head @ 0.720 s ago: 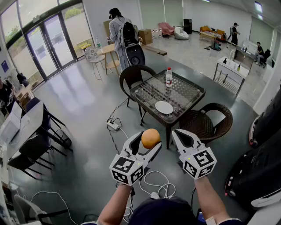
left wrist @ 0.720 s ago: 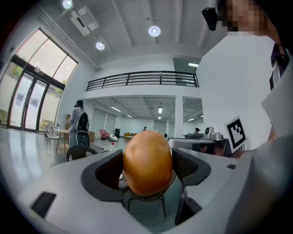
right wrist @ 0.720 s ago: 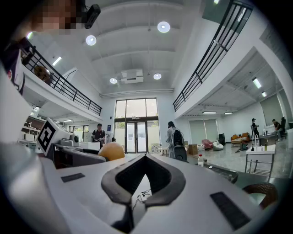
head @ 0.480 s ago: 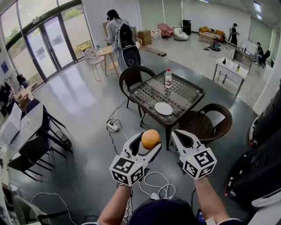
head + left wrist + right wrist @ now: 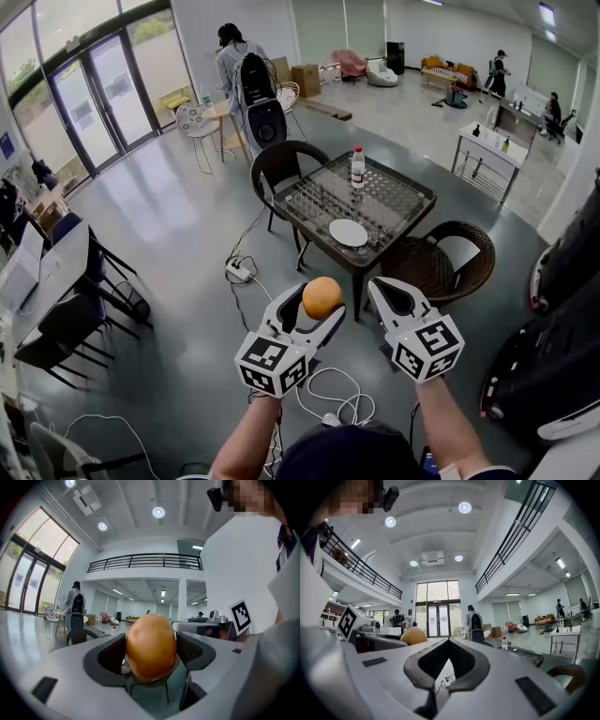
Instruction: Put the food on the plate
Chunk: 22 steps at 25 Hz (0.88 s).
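My left gripper (image 5: 317, 309) is shut on a round orange-coloured piece of food (image 5: 322, 296), held up in the air in front of me, well short of the table. In the left gripper view the food (image 5: 151, 644) fills the gap between the two dark pads (image 5: 111, 654). The white plate (image 5: 349, 232) lies with nothing on it near the front edge of the square glass-topped table (image 5: 403, 202), ahead of both grippers. My right gripper (image 5: 386, 287) hangs beside the left one, its jaws closed tip to tip on nothing (image 5: 449, 641).
A water bottle (image 5: 357, 167) stands on the table behind the plate. Dark wicker chairs (image 5: 286, 159) (image 5: 441, 262) flank the table. A power strip and cables (image 5: 239, 269) lie on the floor between me and the table. A person with a backpack (image 5: 246, 80) stands farther back.
The grippers and the food have stayed almost still. The person with the backpack has drifted left in the head view.
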Tool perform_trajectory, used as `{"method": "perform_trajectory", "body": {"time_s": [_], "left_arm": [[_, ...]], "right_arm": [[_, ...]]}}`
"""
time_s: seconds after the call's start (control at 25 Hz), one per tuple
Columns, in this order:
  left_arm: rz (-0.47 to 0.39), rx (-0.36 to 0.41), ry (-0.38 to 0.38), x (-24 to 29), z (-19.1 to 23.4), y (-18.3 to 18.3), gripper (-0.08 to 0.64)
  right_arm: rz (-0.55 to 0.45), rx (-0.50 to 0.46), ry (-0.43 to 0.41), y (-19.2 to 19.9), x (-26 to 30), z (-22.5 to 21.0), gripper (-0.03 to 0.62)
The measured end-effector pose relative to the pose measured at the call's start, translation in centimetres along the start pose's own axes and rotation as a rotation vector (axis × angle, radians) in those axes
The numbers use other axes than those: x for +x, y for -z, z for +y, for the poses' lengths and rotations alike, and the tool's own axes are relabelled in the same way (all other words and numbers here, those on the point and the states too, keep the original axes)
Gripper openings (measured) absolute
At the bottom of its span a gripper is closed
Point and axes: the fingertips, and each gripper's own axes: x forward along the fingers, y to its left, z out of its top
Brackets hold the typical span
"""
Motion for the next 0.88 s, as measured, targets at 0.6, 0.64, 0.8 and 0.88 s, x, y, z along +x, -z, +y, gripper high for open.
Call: {"method": "perform_trajectory", "body": {"time_s": [0.6,0.64,0.8,0.88], "left_arm": [[0.0,-0.007,0.061,2.1,2.4,0.6,0.344],[0.002,-0.007,0.062,2.5,2.5,0.6,0.344],[0.013,-0.011,0.058,4.7,3.3,0.9,0.344],[0.018,-0.013,0.053,6.1,3.9,1.0,0.344]], "right_arm": [[0.017,-0.013,0.069,1.1,2.2,-1.7,0.005],[0.017,-0.011,0.072,1.2,2.4,-2.2,0.005],[0.02,0.001,0.073,1.6,3.5,-4.2,0.005],[0.023,0.005,0.065,1.8,4.4,-5.4,0.005]]}}
